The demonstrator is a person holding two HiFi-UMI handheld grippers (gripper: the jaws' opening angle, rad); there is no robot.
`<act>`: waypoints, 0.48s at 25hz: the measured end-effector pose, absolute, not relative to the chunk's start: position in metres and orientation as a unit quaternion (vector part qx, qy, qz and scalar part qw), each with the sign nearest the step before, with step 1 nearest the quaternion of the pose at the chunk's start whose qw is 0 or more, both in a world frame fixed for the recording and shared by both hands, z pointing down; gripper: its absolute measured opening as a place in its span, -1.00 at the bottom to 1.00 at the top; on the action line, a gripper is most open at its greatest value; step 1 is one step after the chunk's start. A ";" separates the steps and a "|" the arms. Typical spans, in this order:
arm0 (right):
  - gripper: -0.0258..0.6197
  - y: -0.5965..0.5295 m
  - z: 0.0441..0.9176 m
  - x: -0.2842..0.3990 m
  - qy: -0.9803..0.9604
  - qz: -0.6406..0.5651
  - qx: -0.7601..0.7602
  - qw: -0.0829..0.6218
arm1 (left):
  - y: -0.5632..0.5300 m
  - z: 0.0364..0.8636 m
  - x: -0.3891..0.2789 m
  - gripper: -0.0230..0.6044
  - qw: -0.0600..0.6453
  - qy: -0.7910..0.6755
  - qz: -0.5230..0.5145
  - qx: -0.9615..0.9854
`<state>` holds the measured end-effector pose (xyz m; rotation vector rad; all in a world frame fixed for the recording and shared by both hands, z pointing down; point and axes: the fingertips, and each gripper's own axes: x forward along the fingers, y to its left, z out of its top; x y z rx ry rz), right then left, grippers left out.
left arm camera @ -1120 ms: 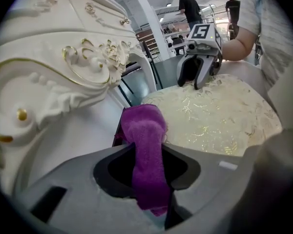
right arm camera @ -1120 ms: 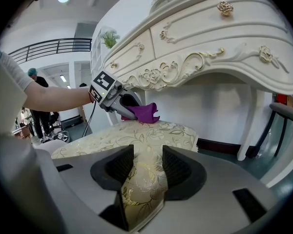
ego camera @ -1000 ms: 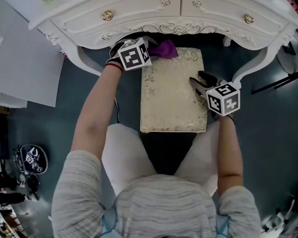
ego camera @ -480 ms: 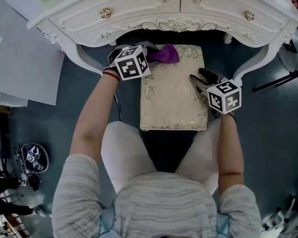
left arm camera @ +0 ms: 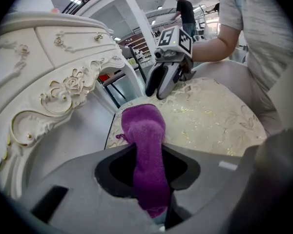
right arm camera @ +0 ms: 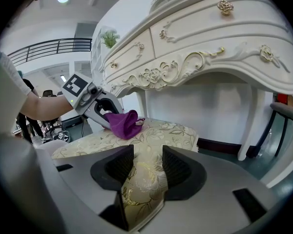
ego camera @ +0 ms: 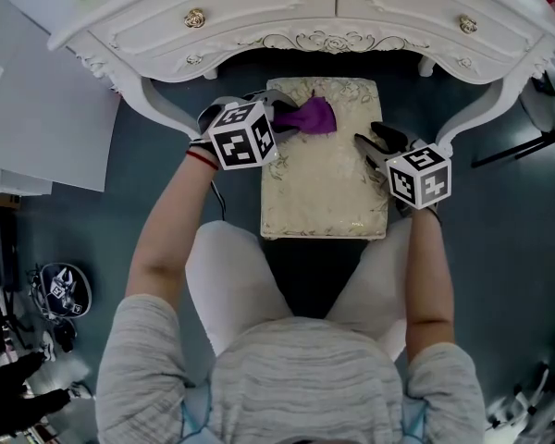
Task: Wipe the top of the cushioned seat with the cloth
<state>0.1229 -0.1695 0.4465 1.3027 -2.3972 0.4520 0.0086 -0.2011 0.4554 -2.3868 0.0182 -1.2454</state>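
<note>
The cushioned seat (ego camera: 326,188) has a cream floral top and stands under the dressing table. A purple cloth (ego camera: 308,117) lies bunched on its far left part, and my left gripper (ego camera: 279,118) is shut on it. In the left gripper view the cloth (left arm camera: 144,140) runs out between the jaws onto the seat (left arm camera: 210,116). My right gripper (ego camera: 368,148) clamps the seat's right edge. In the right gripper view the cushion's fabric (right arm camera: 141,140) fills the gap of the right gripper (right arm camera: 144,172), with the cloth (right arm camera: 123,123) and the left gripper (right arm camera: 100,108) across the seat.
A white ornate dressing table (ego camera: 305,17) with drawers overhangs the seat's far end. Its curved legs (ego camera: 157,109) (ego camera: 472,123) flank the seat. The person's knees (ego camera: 231,266) press against the near end. A white panel (ego camera: 46,118) lies at left on the dark floor.
My left gripper has dragged the cloth from the seat's far edge a little toward the person. The right gripper has stayed clamped on the right edge.
</note>
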 end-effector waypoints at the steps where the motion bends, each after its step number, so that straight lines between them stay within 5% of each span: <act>1: -0.34 -0.170 0.446 0.123 -0.852 0.160 0.462 0.187 | -0.197 0.455 0.008 -0.54 0.225 0.007 -0.451 -0.863; 12: -0.34 -0.169 0.447 0.122 -0.851 0.160 0.463 0.187 | -0.151 0.457 0.002 -0.54 0.214 -0.008 -0.454 -0.865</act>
